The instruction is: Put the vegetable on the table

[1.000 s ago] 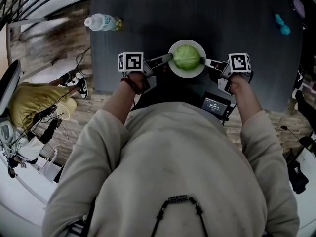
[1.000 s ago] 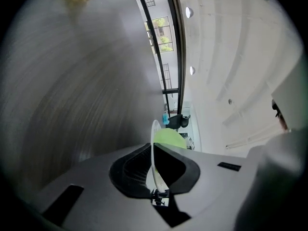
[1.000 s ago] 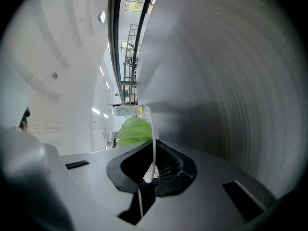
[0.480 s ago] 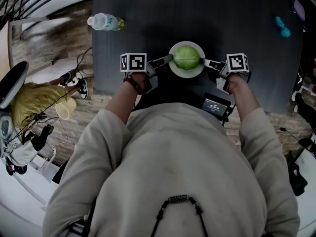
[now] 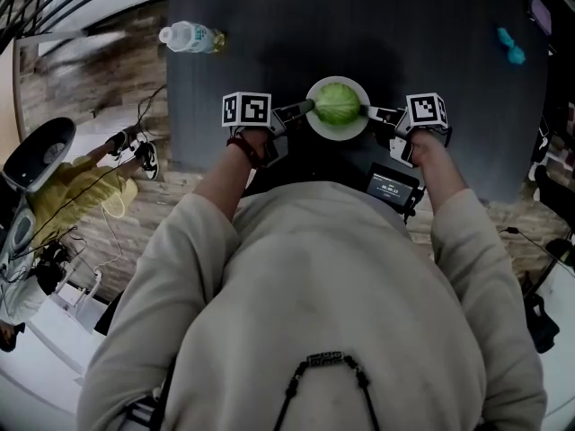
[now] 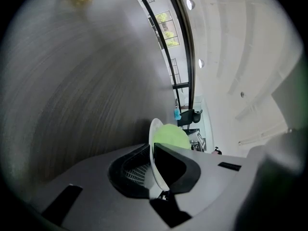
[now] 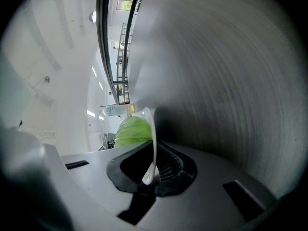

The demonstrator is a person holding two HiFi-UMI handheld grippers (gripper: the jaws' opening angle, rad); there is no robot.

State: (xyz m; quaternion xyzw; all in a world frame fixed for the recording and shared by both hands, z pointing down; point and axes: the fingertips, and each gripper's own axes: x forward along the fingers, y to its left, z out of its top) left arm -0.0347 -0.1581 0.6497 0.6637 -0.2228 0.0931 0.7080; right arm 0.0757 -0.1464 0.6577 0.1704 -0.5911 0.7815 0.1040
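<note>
Far half of tabletop (image 5: 359, 25): bare dark surface, open from side to side.
Far left corner: water bottle (image 5: 189, 38) lying on its side just inside the left edge, well apart from everything else.
Far right, near the right edge: small teal object (image 5: 513, 47), alone.
Near edge, centre: plate (image 5: 337, 135) carrying a cabbage (image 5: 338, 104); open tabletop beyond it.
Plate's flanks: left gripper (image 5: 308, 108) and right gripper (image 5: 367, 111) each clamped on the rim, so both sides are blocked.
Near edge, right: device with a lit screen (image 5: 392, 187) beside the right forearm.
Floor off the left edge: person in yellow (image 5: 67, 191) with cables around.
</note>
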